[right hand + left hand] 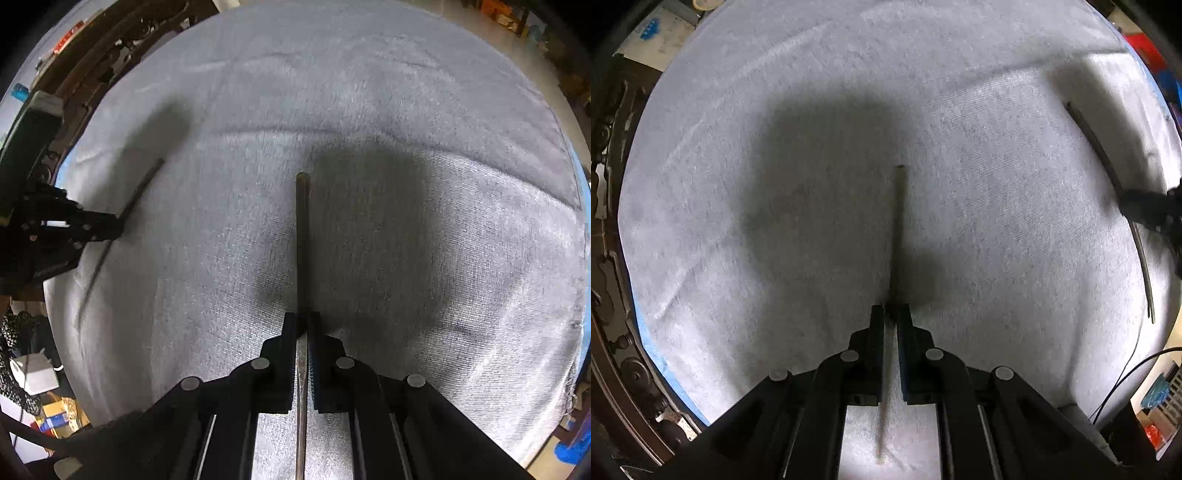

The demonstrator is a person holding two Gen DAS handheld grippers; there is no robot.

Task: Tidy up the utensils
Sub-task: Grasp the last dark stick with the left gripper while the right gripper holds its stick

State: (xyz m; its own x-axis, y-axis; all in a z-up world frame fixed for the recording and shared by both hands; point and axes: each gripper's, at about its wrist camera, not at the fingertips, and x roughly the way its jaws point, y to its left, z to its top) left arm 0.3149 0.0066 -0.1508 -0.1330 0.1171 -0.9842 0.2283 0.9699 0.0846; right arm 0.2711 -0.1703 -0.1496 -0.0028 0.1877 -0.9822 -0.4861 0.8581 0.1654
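Each gripper is shut on one thin dark chopstick over a white towel [812,92]. In the left wrist view my left gripper [891,314] pinches a chopstick [898,221] that runs straight ahead along the fingers, its pale tail showing between the arms. In the right wrist view my right gripper [302,321] pinches another chopstick [302,240] the same way. The right gripper [1145,206] and its chopstick [1097,144] show at the right edge of the left view. The left gripper [107,225] and its chopstick [142,184] show at the left edge of the right view.
The towel [406,110] covers a round table with a blue rim [653,347]. Dark carved wooden furniture [609,221] stands past the left side. Cables [1126,380] and cluttered boxes [55,413] lie beyond the table's near edges.
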